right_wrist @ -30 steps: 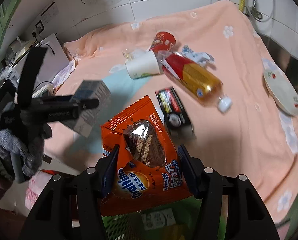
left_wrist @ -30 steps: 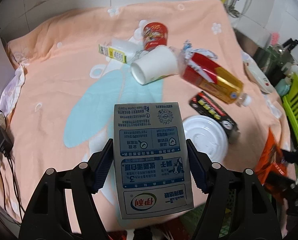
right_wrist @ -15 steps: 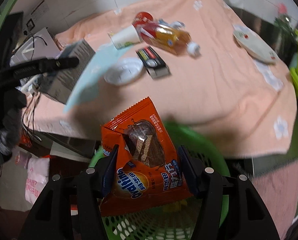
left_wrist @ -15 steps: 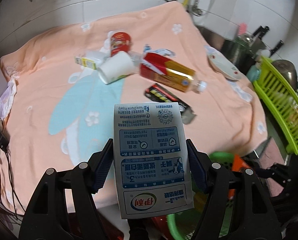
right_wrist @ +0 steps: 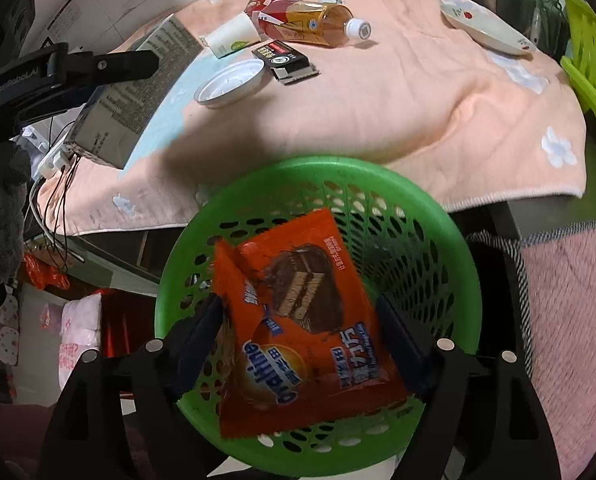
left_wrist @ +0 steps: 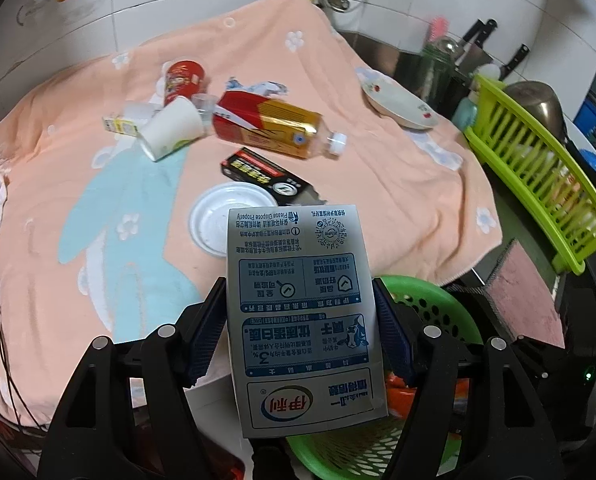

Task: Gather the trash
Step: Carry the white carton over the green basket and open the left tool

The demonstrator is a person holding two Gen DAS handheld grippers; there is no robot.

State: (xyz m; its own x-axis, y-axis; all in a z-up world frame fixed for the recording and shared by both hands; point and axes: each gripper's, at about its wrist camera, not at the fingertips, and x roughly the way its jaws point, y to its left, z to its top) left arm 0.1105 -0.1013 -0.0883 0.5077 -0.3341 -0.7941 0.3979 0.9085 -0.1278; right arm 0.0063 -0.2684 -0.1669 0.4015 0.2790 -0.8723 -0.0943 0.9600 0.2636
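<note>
Inspection from left to right: we find the left gripper (left_wrist: 300, 320) clamped on one milk carton (left_wrist: 302, 312), both pads pressed to its sides, held above the table edge and beside the green basket (left_wrist: 450, 304); that grip is as it was a second ago. Further right, we note the change. The right gripper (right_wrist: 298, 320), which a second ago pinched the orange snack wrapper (right_wrist: 298, 320) over the table, now hangs over the basket (right_wrist: 418, 208) with its jaws opening, and the wrapper sits loose between them, tilted, directly above the basket's mouth. We judge this item is being released into the basket and the carton is next.

On the peach cloth (left_wrist: 378, 160) we count, left to right: one small yellow box (left_wrist: 118, 125), one paper cup (left_wrist: 172, 134) on its side, one red can (left_wrist: 184, 80), one white lid (left_wrist: 226, 222), one black box (left_wrist: 268, 174), one drink bottle (left_wrist: 274, 126) and one plate (left_wrist: 398, 102).
</note>
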